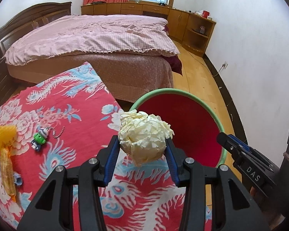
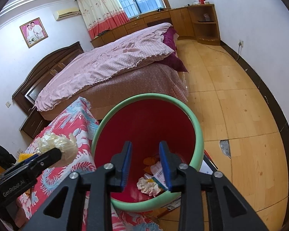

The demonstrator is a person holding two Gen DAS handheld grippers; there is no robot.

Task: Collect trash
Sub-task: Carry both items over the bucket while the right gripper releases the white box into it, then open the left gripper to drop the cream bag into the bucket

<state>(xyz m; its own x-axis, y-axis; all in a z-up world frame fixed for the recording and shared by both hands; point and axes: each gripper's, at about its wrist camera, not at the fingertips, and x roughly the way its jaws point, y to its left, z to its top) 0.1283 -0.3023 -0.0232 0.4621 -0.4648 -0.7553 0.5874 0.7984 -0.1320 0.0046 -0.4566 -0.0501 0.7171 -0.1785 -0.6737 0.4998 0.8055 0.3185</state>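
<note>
A crumpled cream paper ball (image 1: 144, 134) sits clamped between the left tongs (image 1: 142, 144), above the edge of the table's red flowered cloth (image 1: 67, 100), just beside the red bin with a green rim (image 1: 183, 119). The right tongs (image 2: 145, 154) hang released and empty over that bin's mouth; more scraps (image 2: 150, 182) lie at its bottom. A small green toy (image 1: 38, 137) rests on the cloth.

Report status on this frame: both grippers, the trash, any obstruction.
Left hand-held gripper shut on crumpled paper ball, above the tablecloth. Right hand-held gripper open, empty, over red bin; trash already inside. Nothing in the way.
</note>
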